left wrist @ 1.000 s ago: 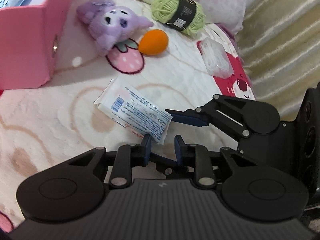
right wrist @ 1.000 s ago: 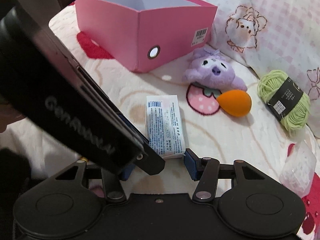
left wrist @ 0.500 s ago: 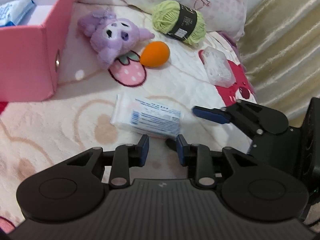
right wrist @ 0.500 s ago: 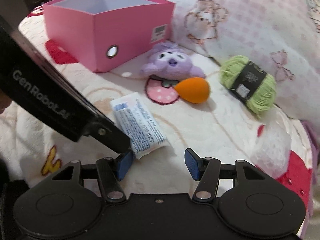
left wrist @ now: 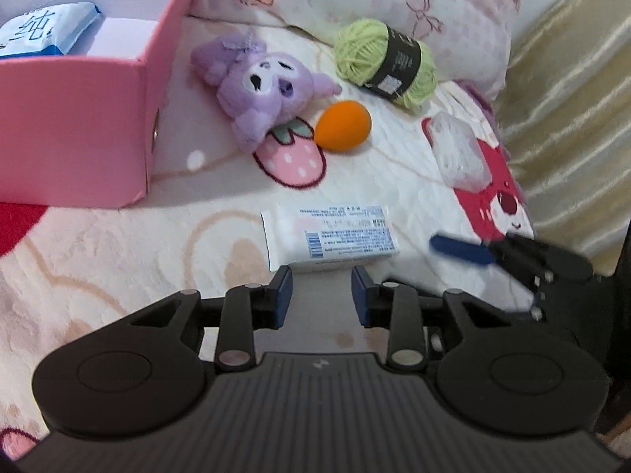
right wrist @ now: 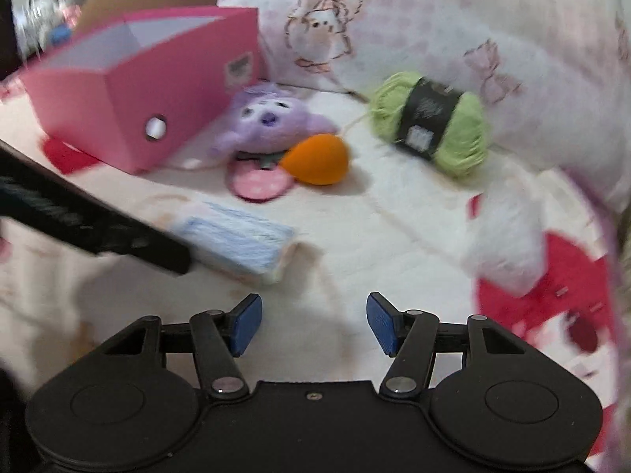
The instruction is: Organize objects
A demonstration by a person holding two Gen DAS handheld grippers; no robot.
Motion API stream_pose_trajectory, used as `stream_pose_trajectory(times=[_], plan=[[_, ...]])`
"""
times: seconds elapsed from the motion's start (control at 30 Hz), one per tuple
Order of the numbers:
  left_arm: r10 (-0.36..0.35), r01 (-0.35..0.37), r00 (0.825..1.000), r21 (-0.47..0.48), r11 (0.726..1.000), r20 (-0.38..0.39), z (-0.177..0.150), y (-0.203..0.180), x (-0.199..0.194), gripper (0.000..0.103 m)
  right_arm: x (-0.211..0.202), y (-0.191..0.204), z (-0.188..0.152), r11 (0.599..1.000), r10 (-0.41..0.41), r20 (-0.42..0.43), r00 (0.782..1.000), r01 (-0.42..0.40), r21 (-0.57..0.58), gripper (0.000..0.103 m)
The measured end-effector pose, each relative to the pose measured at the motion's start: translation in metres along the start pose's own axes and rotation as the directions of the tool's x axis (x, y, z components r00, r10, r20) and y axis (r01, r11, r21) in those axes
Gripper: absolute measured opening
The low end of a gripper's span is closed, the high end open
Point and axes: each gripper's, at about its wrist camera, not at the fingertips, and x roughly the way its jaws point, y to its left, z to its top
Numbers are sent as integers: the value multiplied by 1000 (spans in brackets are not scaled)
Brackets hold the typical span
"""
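Note:
A white tissue pack (left wrist: pixel 331 236) with blue print lies flat on the patterned blanket. My left gripper (left wrist: pixel 321 293) sits just short of its near edge, jaws opening, nothing between them. In the right wrist view the same pack (right wrist: pixel 236 240) lies to the left, partly behind the left gripper's black body (right wrist: pixel 90 220). My right gripper (right wrist: pixel 313 323) hovers over bare blanket with its jaws opening and empty. One of its blue fingers (left wrist: pixel 461 250) shows right of the pack. The pink box (left wrist: pixel 75 134) stands at the left with a blue-and-white pack (left wrist: pixel 43 31) inside.
Beyond the tissue pack lie a purple plush toy (left wrist: pixel 268 86), an orange egg-shaped sponge (left wrist: pixel 343 126) and a green yarn ball (left wrist: pixel 386 61). A clear plastic case (left wrist: pixel 457 153) rests at the right. A pillow (right wrist: pixel 434 19) backs the bed; a beige curtain (left wrist: pixel 572 98) hangs at right.
The tissue pack has swung round and now lies square in front of my left gripper. The right gripper has drawn away to the right and rolled. Both pairs of jaws stand wider.

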Motion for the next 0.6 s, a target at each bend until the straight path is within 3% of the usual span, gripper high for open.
stream_pose_trajectory(times=[0.13,0.43,0.5,0.6], plan=[[6,-6,1000,-21,1000,5,5,5,5,33,1,8,3,996,77,8,997,-77,52,68],[12,-11,999,-26,1000,35,11,11,0,41,17,15,15,969,150,2,989,-147,196,73],[-25,25,999,-31,999,22,13,11,6,48,20,17,16,968,149,1,989,-146,203,76],[-5,5,999,-24,1000,33,14,10,12,50,24,20,17,974,132,-5,991,-129,188,76]])
